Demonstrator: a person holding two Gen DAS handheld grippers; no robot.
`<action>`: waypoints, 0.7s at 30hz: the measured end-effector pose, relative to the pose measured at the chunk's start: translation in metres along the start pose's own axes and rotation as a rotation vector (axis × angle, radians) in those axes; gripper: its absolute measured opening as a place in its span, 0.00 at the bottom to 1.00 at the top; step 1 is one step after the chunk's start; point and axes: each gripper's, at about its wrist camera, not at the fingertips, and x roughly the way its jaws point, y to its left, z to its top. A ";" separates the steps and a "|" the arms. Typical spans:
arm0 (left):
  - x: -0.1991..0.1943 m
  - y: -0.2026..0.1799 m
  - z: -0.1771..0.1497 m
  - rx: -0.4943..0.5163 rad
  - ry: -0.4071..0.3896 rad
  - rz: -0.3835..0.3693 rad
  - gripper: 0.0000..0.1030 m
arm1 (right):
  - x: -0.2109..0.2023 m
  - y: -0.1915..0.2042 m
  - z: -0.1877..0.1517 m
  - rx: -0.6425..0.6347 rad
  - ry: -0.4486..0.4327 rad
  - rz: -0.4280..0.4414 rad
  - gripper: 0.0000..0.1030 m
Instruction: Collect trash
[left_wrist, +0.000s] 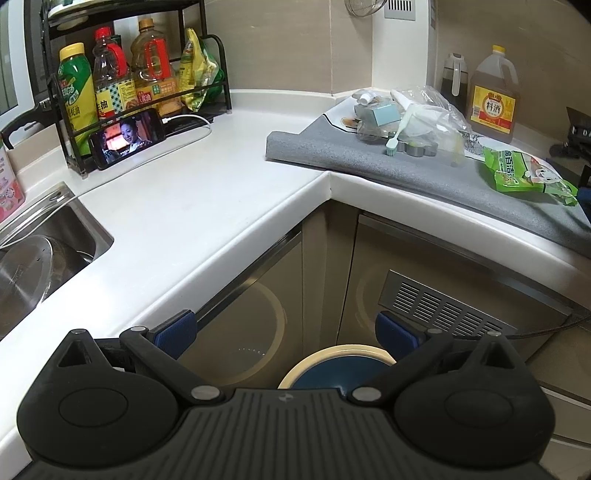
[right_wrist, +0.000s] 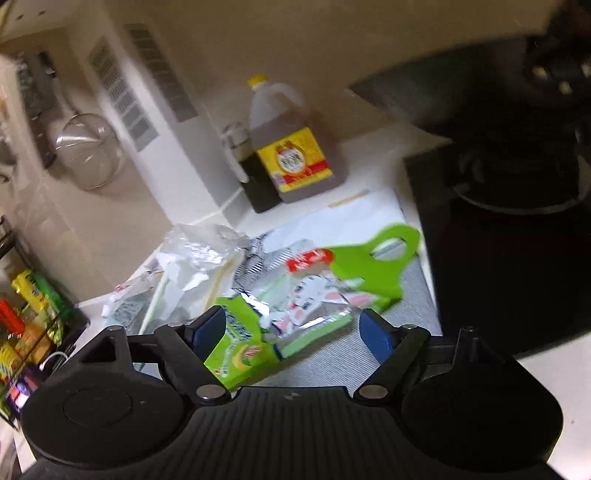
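A green snack wrapper (right_wrist: 255, 332) with a green handle flap lies crumpled on the grey mat (right_wrist: 332, 358). My right gripper (right_wrist: 293, 330) hangs over it, open, with the wrapper between its blue pads; the right pad stands apart from it. The same wrapper (left_wrist: 528, 177) shows at the mat's right end in the left wrist view. A pile of clear plastic bags, a teal box and a brush (left_wrist: 406, 118) sits further back on the mat. My left gripper (left_wrist: 286, 332) is open and holds nothing, above a cream-rimmed bin with a blue inside (left_wrist: 334, 365) on the floor.
A jug of cooking wine (left_wrist: 493, 96) and a dark bottle (left_wrist: 454, 81) stand by the wall. The black stove (right_wrist: 517, 258) lies right of the mat. A rack of bottles (left_wrist: 122, 81), a phone (left_wrist: 127, 138) and a steel sink (left_wrist: 44, 243) are on the left.
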 end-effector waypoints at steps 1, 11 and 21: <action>0.000 0.000 0.000 -0.002 0.000 0.000 1.00 | 0.000 0.003 0.001 -0.011 -0.004 0.007 0.83; 0.001 0.006 -0.001 -0.011 0.004 0.004 1.00 | 0.022 0.024 0.008 -0.019 0.049 0.046 0.84; 0.001 0.007 0.000 -0.009 0.003 0.008 1.00 | 0.074 0.039 0.011 -0.096 0.136 0.019 0.85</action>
